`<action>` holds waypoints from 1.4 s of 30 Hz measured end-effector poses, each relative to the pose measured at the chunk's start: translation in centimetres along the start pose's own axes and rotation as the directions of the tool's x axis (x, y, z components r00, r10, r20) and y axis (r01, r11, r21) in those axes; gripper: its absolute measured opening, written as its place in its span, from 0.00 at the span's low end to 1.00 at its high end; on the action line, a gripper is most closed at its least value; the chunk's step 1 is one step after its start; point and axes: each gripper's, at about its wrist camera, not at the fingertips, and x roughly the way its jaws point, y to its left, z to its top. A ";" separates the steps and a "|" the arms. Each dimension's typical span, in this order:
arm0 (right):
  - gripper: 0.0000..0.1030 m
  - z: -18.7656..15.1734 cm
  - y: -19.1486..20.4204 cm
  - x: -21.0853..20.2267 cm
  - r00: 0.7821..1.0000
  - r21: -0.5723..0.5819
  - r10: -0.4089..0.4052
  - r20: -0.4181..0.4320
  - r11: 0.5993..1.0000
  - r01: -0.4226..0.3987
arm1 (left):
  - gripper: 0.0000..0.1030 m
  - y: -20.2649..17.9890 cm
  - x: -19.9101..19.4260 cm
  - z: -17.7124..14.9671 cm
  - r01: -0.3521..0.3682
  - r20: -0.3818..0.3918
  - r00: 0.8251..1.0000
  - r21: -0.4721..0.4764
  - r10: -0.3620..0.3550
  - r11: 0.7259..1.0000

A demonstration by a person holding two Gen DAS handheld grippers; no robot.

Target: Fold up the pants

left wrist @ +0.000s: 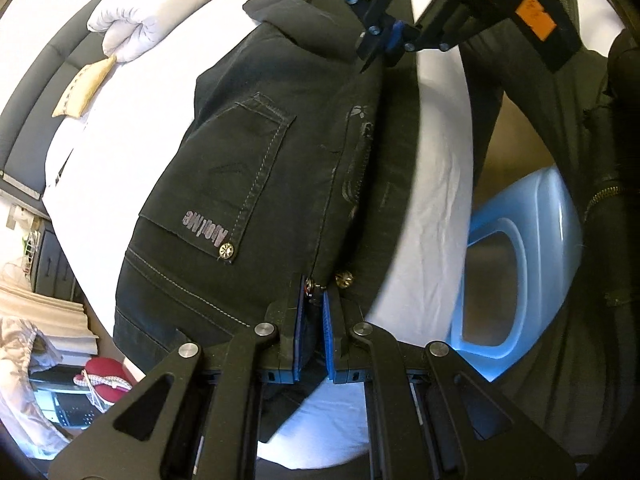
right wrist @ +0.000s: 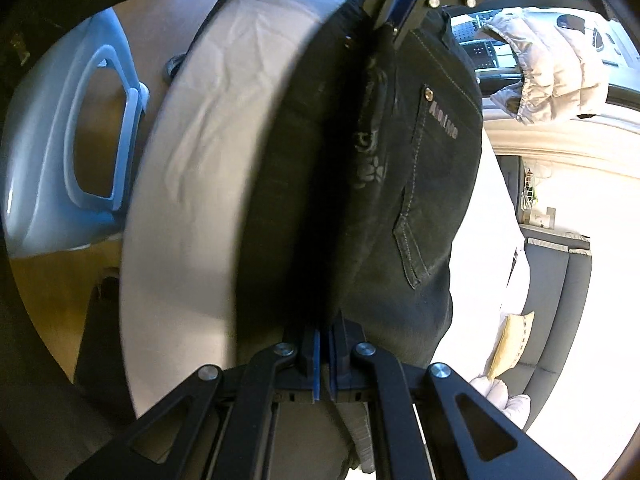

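Black pants (left wrist: 260, 168) on white bed (left wrist: 432, 184) | left gripper (left wrist: 316, 300) pinching waistband | right gripper (right wrist: 324, 340) pinching other end

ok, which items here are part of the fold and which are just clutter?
In play:
- black pants
- left gripper, clamped on the pants
- right gripper, clamped on the pants
- white bed

Clutter:
- blue basket
- white duvet
- yellow pouch

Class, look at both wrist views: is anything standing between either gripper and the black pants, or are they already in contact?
Nothing visible stands between them. The left gripper is closed on the black pants at the waistband by the zipper, and the right gripper is closed on the fabric at the opposite end. The pants hang over the white bed.
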 end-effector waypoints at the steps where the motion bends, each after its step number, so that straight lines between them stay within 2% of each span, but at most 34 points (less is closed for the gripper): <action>1: 0.04 0.1 -0.1 0.1 1.000 0.010 0.000 -0.001 1.000 0.000 | 0.07 0.1 -0.1 -0.1 0.002 0.000 1.000 -0.004 -0.002 1.000; 11: 0.05 1.3 -0.3 0.7 1.000 0.062 -0.001 -0.025 0.998 0.002 | 0.07 0.3 -1.5 -2.2 0.012 -0.002 1.000 -0.048 -0.012 0.999; 14: 0.07 1.6 0.6 1.6 0.999 0.088 0.007 -0.037 0.996 -0.004 | 0.09 0.8 -0.9 -2.6 0.017 -0.006 1.000 -0.090 -0.018 0.996; 18: 0.07 2.0 2.3 0.8 0.999 0.183 0.006 -0.042 0.983 0.001 | 0.14 1.8 -1.9 -3.3 0.025 -0.014 1.000 -0.142 -0.027 0.990; 22: 0.07 1.9 2.3 0.5 0.999 0.253 -0.017 -0.045 0.967 0.028 | 0.14 3.2 -4.0 -4.4 0.059 -0.026 0.997 -0.216 -0.066 0.975; 24: 0.09 2.0 2.2 0.5 0.998 0.281 -0.027 -0.051 0.959 0.040 | 0.14 4.3 -5.5 -4.6 0.058 -0.005 0.998 -0.270 -0.062 0.961; 27: 0.15 2.2 2.0 0.4 0.997 0.319 -0.050 -0.065 0.945 0.068 | 0.14 6.2 -7.1 -3.1 0.087 0.089 0.994 -0.382 -0.057 0.920; 30: 0.28 2.2 1.7 0.2 0.993 0.358 -0.084 -0.078 0.928 0.106 | 0.14 8.1 -6.2 -0.8 0.117 0.161 0.986 -0.481 -0.044 0.869; 32: 0.49 1.9 1.4 -0.2 0.989 0.386 -0.120 -0.085 0.911 0.144 | 0.14 8.7 -4.1 0.7 0.158 0.196 0.979 -0.535 -0.060 0.830; 34: 0.61 1.4 1.1 -0.9 0.986 0.439 -0.145 -0.079 0.883 0.165 | 0.14 9.1 -1.0 1.8 0.199 0.192 0.976 -0.594 -0.102 0.780; 35: 0.67 1.0 0.9 -1.2 0.986 0.467 -0.148 -0.077 0.868 0.167 | 0.14 9.1 0.9 2.0 0.205 0.159 0.978 -0.618 -0.134 0.759; 36: 0.71 0.6 0.8 -1.6 0.988 0.500 -0.137 -0.069 0.852 0.153 | 0.14 8.8 3.0 2.1 0.186 0.108 0.982 -0.633 -0.152 0.751; 37: 0.77 0.1 0.7 -2.0 0.992 0.536 -0.112 -0.054 0.835 0.123 | 0.14 8.5 3.8 2.0 0.179 0.123 0.984 -0.645 -0.131 0.743; 39: 0.77 -1.0 0.6 -2.7 0.996 0.619 -0.085 -0.039 0.780 0.090 | 0.14 8.8 3.8 1.7 0.204 0.164 0.979 -0.692 -0.123 0.692; 41: 0.77 -2.6 0.3 -3.3 0.998 0.723 -0.057 -0.019 0.689 0.053 | 0.14 9.4 3.2 1.7 0.223 0.169 0.975 -0.724 -0.146 0.653; 42: 0.77 -3.8 -0.1 -3.5 0.999 0.780 -0.047 -0.004 0.624 0.033 | 0.14 9.7 2.5 2.0 0.224 0.168 0.975 -0.739 -0.147 0.636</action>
